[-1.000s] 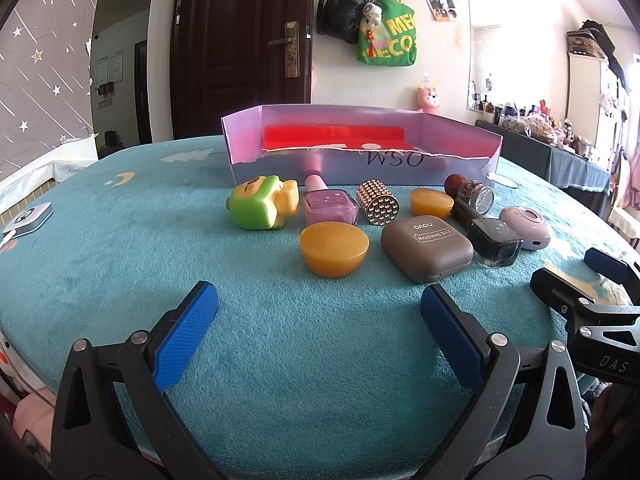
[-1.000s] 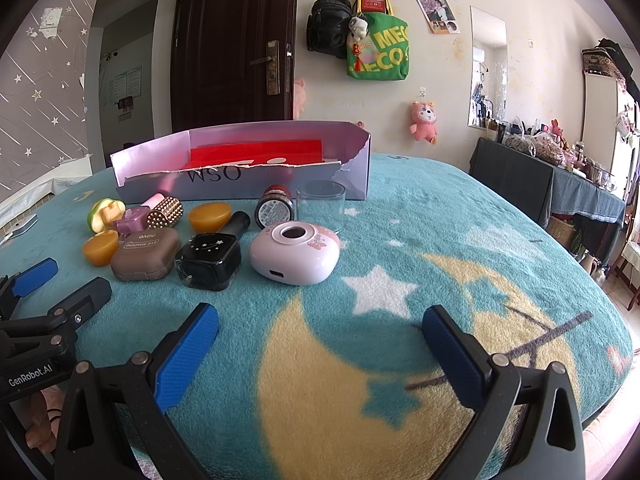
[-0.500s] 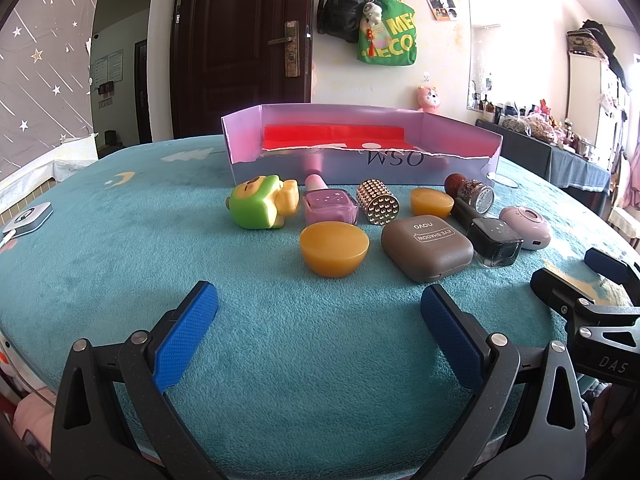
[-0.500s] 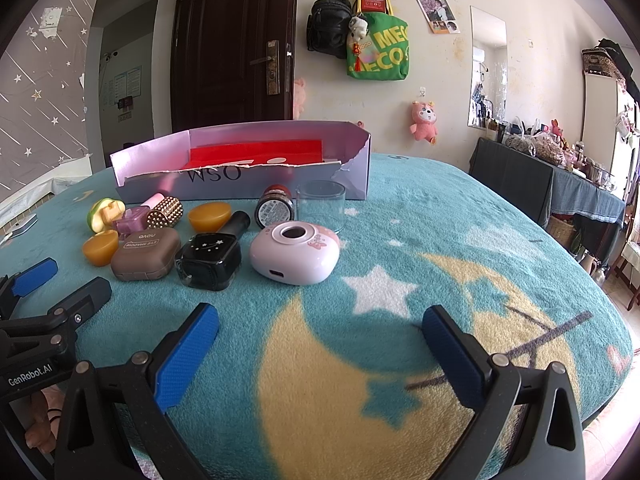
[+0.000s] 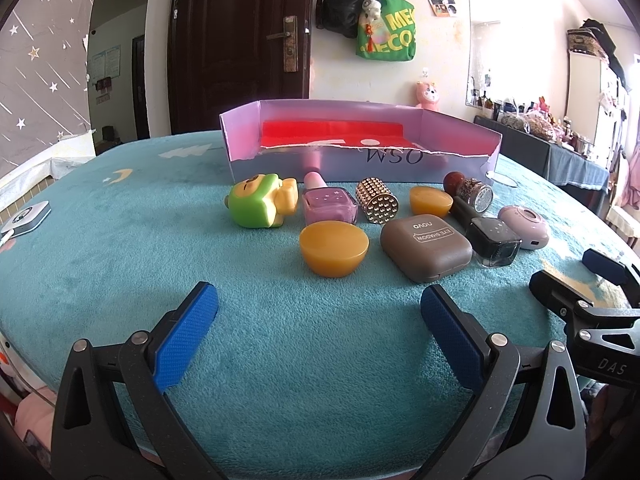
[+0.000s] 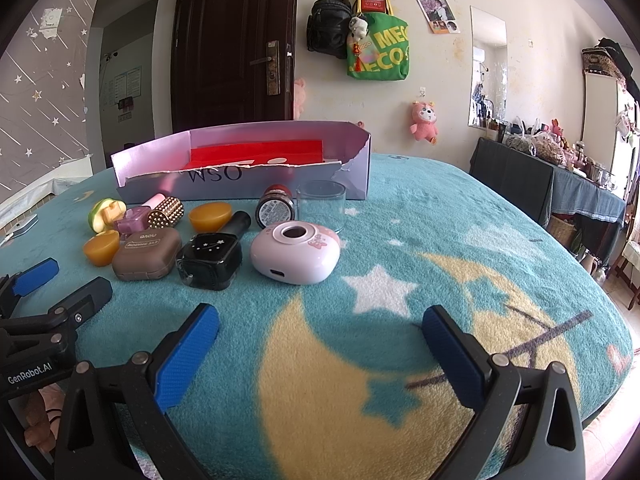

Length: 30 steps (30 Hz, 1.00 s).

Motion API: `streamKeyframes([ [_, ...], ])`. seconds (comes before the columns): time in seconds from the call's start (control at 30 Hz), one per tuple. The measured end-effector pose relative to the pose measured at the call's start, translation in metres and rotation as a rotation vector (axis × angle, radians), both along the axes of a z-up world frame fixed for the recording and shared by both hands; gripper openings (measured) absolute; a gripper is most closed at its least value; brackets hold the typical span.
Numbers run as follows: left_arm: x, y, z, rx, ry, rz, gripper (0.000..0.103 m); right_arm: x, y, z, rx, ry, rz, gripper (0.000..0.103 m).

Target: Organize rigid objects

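The lilac box sits on the teal blanket, its red floor bare. Just in front of it lie the green toy, pink bottle, studded cylinder, amber bowl, brown case, black bottle and pink device. My left gripper and right gripper hover nearer than these, jaws wide apart, holding nothing.

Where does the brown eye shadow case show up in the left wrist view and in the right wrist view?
Left wrist view: brown eye shadow case sits right of centre, between the near orange dome and the black bottle.
Right wrist view: it lies at the left, just left of that black bottle.
Shared landmark: the lilac box lettered WSO, behind the row.
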<state>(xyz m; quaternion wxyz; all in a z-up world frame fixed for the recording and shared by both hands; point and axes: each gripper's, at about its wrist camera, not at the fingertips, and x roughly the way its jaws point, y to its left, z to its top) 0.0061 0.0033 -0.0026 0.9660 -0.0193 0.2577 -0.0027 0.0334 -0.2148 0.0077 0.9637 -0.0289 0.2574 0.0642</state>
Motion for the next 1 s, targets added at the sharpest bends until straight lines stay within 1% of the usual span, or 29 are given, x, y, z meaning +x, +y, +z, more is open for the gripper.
streamKeyframes([
  [0.13, 0.000, 0.002, 0.002, -0.022, 0.022, -0.009, 0.103, 0.002, -0.002, -0.001, 0.003, 0.016, 0.009, 0.103],
  [0.23, 0.004, 0.005, 0.007, -0.026, 0.048, -0.014, 0.103, 0.006, -0.002, -0.001, 0.000, 0.028, 0.019, 0.103],
  [0.3, 0.004, 0.007, 0.012, -0.027, 0.051, -0.019, 0.103, 0.006, -0.002, 0.002, 0.002, 0.039, 0.028, 0.103],
  [0.43, 0.008, 0.008, 0.022, -0.006, 0.051, -0.017, 0.103, 0.010, -0.001, 0.011, -0.001, 0.042, 0.034, 0.103],
  [0.57, 0.017, 0.014, 0.030, -0.029, 0.084, -0.035, 0.103, 0.019, 0.001, 0.022, -0.008, 0.041, 0.038, 0.103],
  [0.67, 0.024, 0.017, 0.034, -0.041, 0.108, -0.042, 0.103, 0.028, 0.000, 0.028, -0.001, 0.065, 0.032, 0.103],
  [0.73, 0.027, 0.018, 0.036, -0.030, 0.120, -0.044, 0.103, 0.035, -0.002, 0.030, 0.024, 0.090, 0.024, 0.103],
  [0.8, 0.031, 0.019, 0.037, -0.020, 0.131, -0.052, 0.102, 0.042, -0.004, 0.031, 0.027, 0.110, 0.018, 0.103],
  [0.9, 0.036, 0.017, 0.038, 0.003, 0.152, -0.069, 0.097, 0.050, -0.002, 0.030, 0.007, 0.137, 0.008, 0.103],
  [1.0, 0.040, 0.014, 0.037, 0.008, 0.178, -0.093, 0.087, 0.058, -0.003, 0.026, 0.005, 0.175, -0.004, 0.102],
])
